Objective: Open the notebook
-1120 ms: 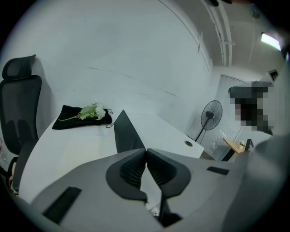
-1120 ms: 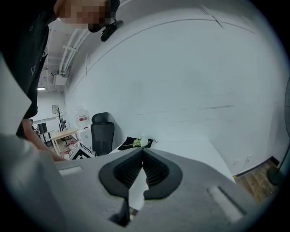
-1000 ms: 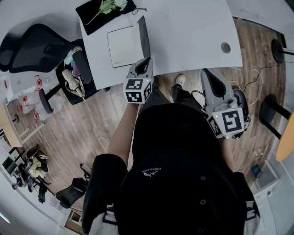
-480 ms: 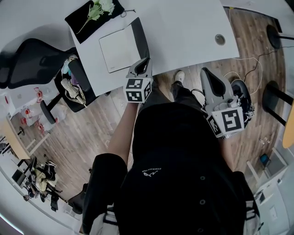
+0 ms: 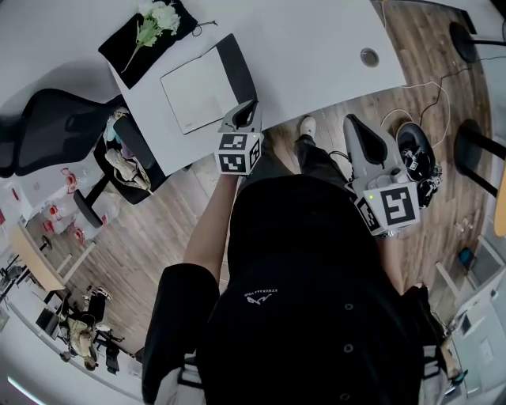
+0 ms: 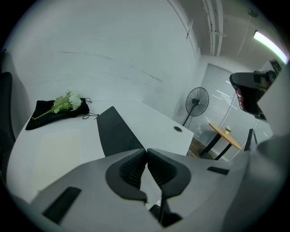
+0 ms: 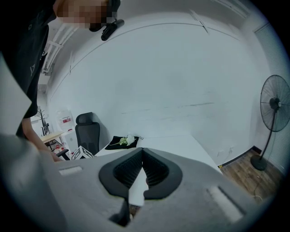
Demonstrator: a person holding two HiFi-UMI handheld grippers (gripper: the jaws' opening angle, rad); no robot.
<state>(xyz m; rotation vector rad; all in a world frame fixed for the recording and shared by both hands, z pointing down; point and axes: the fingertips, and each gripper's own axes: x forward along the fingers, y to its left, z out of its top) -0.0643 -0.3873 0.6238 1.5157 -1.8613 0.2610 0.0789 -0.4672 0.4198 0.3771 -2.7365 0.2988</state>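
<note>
The notebook [image 5: 198, 88] lies open on the white table [image 5: 316, 47], with a blank white page on the left and its black cover [image 5: 237, 67] spread to the right. In the left gripper view the cover [image 6: 115, 131] sits just beyond my jaws. My left gripper [image 5: 251, 104] hovers at the table's near edge by the cover's near corner. Its jaws [image 6: 146, 152] are shut with nothing between them. My right gripper [image 5: 352, 125] hangs off the table over the wooden floor, also shut and empty [image 7: 142, 156].
A black cloth [image 5: 130, 47] with white flowers [image 5: 158, 16] lies at the table's far left corner. A black office chair [image 5: 71, 119] stands to the left of the table, and a cable hole [image 5: 369, 57] is at its right. A standing fan [image 6: 197, 102] stands beyond it.
The head view has swung, so the table and notebook sit further up and left. The black cover shows broader than before. Both grippers stay shut in about the same spots.
</note>
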